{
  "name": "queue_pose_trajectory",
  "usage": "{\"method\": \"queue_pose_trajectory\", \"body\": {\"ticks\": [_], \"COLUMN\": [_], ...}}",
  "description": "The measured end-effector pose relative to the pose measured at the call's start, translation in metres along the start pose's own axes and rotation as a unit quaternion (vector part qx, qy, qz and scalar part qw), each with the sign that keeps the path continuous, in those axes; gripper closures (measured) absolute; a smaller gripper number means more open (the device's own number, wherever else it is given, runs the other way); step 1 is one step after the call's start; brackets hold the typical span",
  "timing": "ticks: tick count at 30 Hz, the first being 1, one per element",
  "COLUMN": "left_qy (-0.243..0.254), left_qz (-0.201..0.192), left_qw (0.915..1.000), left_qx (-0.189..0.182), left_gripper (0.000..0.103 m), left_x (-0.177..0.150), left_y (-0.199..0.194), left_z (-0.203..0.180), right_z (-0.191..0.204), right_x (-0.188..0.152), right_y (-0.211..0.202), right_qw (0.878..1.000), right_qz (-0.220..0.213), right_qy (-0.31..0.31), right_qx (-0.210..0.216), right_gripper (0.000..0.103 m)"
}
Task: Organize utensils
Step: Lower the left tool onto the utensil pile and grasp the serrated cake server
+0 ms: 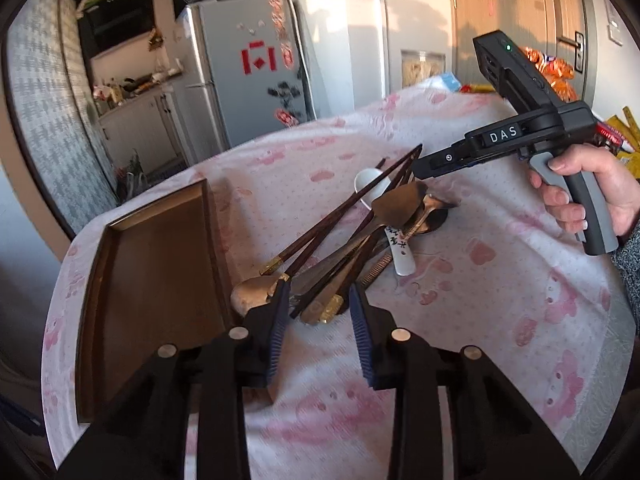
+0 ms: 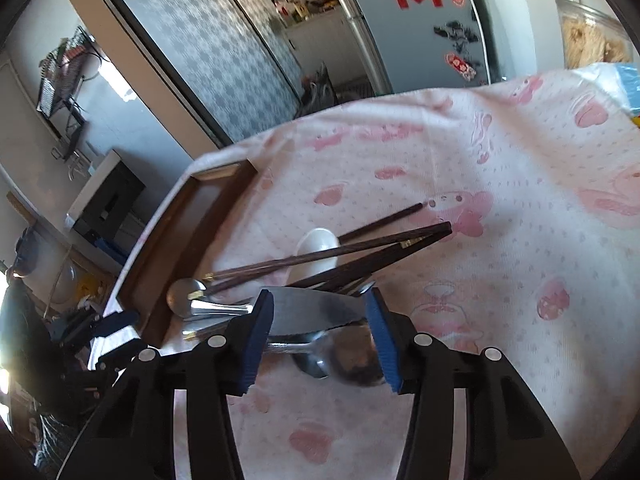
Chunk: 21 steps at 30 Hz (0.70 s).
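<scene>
Pink-clothed desk (image 1: 500,280) by a kitchen fridge; jumbled utensils (image 1: 348,236) lie heaped just ahead of both tongs, wooden tray (image 1: 160,264) beside them, likely their destination. Left tongs (image 1: 320,300) and right tongs (image 2: 320,312) part-open, straddling opposite pile ends, gripping nothing.

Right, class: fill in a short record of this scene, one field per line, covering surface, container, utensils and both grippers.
surface: pink and white patterned tablecloth
container: shallow brown wooden tray, nothing visible inside, left of the heap
utensils: dark wooden chopsticks, white ceramic spoon, metal spoons and a metal knife in one crossed heap
left gripper: jaws apart at the heap's near end, gripping nothing
right gripper: jaws apart astride the knife blade, not pressing on it
</scene>
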<state>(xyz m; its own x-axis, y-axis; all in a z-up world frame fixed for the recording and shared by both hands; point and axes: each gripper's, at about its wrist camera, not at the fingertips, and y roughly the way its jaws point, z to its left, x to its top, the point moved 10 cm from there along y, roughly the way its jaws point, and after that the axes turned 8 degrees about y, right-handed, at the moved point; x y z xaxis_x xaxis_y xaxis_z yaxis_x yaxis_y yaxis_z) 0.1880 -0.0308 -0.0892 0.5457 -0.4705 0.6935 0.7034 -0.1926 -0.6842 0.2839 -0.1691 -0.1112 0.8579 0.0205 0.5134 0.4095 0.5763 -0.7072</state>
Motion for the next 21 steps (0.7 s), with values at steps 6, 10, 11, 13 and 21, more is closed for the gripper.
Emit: {"method": "queue_pose_trajectory", "body": {"ticks": [6,10,11,13,21], "left_qy": [0.031,0.044,0.044,0.044,0.047], "left_qz": [0.017,0.029,0.031,0.032,0.025], "left_qw": [0.9992,0.9980,0.9979,0.9976,0.9971], "left_qx": [-0.020,-0.034,-0.035,-0.043,-0.054], "left_gripper": [0.060,0.059,0.059,0.059,0.058], "left_x": [0.015,0.018,0.018,0.019,0.024], "left_y": [0.031,0.052,0.056,0.061,0.066], "left_z": [-0.002,-0.007,-0.008,-0.011,-0.016], "right_z": [-0.011,-0.010,-0.010,-0.006,0.019], "right_x": [-0.003,-0.003,-0.003,-0.002,0.000], "right_y": [0.015,0.016,0.013,0.007,-0.013], "right_qw": [0.999,0.998,0.998,0.997,0.994], "right_qz": [0.024,0.027,0.025,0.023,0.008], "right_qy": [0.013,0.017,0.016,0.019,0.005], "right_qx": [0.027,0.047,0.049,0.066,0.108], "right_gripper": [0.061,0.075,0.080,0.086,0.093]}}
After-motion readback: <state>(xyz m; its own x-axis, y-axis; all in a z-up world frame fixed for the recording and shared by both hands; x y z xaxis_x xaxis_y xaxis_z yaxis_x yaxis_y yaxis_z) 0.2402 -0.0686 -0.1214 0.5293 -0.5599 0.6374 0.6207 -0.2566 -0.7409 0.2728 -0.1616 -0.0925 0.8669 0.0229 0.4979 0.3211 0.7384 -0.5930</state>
